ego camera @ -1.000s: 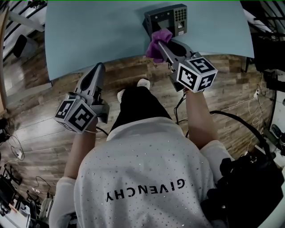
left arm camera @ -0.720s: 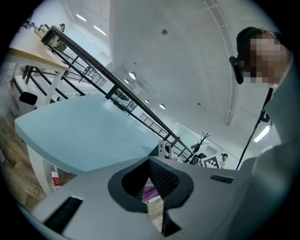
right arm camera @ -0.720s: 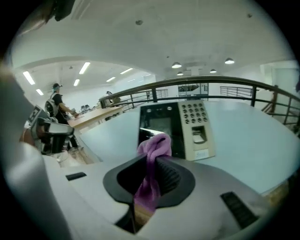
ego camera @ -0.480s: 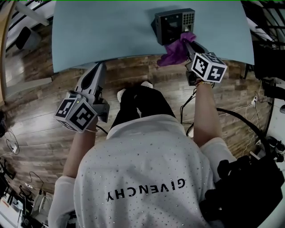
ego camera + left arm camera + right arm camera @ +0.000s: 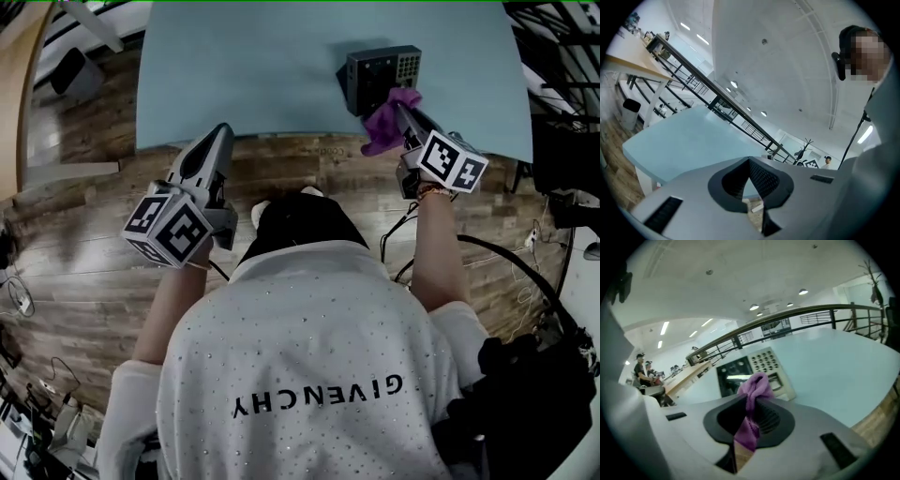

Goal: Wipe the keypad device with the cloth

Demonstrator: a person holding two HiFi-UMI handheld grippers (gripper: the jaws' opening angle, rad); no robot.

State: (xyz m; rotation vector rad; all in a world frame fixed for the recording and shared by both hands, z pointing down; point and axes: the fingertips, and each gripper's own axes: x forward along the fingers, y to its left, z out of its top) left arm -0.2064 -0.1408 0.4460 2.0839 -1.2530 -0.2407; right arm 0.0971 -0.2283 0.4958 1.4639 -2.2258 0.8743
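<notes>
While clamped on cloth (image 5: 386,122) by keypad device (image 5: 375,67) near table (image 5: 244,66) edge, right tool (image 5: 401,108); left tool (image 5: 223,131) closed, empty, short of it

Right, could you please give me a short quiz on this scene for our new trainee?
1. True or false: the left gripper holds the purple cloth.
2. The keypad device stands on: A the light blue table; B the wooden floor; C the left gripper's jaws.
3. Fill in: the jaws of the right gripper are shut on the ____.
Key: 1 false; 2 A; 3 purple cloth.
</notes>
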